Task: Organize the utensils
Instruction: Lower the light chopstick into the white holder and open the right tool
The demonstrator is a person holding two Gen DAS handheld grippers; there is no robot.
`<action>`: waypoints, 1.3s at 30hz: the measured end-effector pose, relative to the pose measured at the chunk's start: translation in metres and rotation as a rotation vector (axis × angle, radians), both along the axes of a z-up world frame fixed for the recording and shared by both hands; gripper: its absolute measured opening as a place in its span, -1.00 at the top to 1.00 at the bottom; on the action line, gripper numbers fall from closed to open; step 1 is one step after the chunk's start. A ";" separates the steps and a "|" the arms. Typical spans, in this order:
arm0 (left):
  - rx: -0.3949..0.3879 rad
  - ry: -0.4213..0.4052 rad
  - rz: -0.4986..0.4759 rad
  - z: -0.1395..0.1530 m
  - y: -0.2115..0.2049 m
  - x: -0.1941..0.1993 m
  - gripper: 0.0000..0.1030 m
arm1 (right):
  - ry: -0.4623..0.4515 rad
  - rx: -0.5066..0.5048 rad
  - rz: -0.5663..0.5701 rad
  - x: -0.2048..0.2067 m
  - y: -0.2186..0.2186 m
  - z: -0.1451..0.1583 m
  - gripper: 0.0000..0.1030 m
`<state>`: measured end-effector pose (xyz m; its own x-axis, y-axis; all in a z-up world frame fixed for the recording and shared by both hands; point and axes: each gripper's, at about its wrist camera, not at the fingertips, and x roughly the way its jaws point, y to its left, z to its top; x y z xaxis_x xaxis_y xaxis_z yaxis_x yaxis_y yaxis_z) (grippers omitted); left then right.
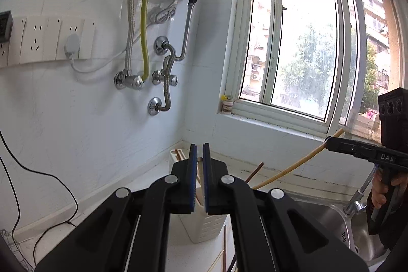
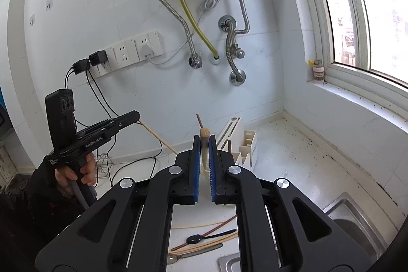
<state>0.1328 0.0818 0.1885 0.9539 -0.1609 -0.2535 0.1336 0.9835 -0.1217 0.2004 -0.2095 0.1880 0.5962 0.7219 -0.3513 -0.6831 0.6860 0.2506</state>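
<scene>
The utensil holder [image 1: 204, 228] is mostly hidden behind the left gripper [image 1: 200, 152].

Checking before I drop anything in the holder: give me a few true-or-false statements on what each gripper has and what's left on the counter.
1. The right gripper has its jaws shut on a pale chopstick. True.
2. The left gripper carries nothing. False: the right wrist view shows a second pale chopstick sticking out of its jaws.
3. The white utensil holder has nothing in it. False: a dark chopstick already stands in it.
4. A black spoon lies on the counter. True.
5. All loose utensils are off the counter. False: the black spoon, a metal spoon and several chopsticks lie there.
</scene>
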 end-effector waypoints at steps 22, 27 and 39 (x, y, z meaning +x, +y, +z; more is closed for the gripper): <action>0.082 0.024 0.019 -0.048 -0.039 0.057 0.92 | 0.081 -0.226 -0.078 0.046 0.083 -0.030 0.89; 0.103 0.031 0.028 -0.065 -0.037 0.058 0.92 | 0.111 -0.245 -0.085 0.055 0.096 -0.047 0.89; 0.121 0.069 0.081 -0.077 -0.025 0.061 0.86 | 0.139 -0.299 -0.115 0.066 0.110 -0.068 0.88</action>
<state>0.1936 0.0568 0.1120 0.9420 -0.0489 -0.3319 0.0491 0.9988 -0.0077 0.2667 -0.0996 0.1203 0.5990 0.5057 -0.6209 -0.5707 0.8135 0.1120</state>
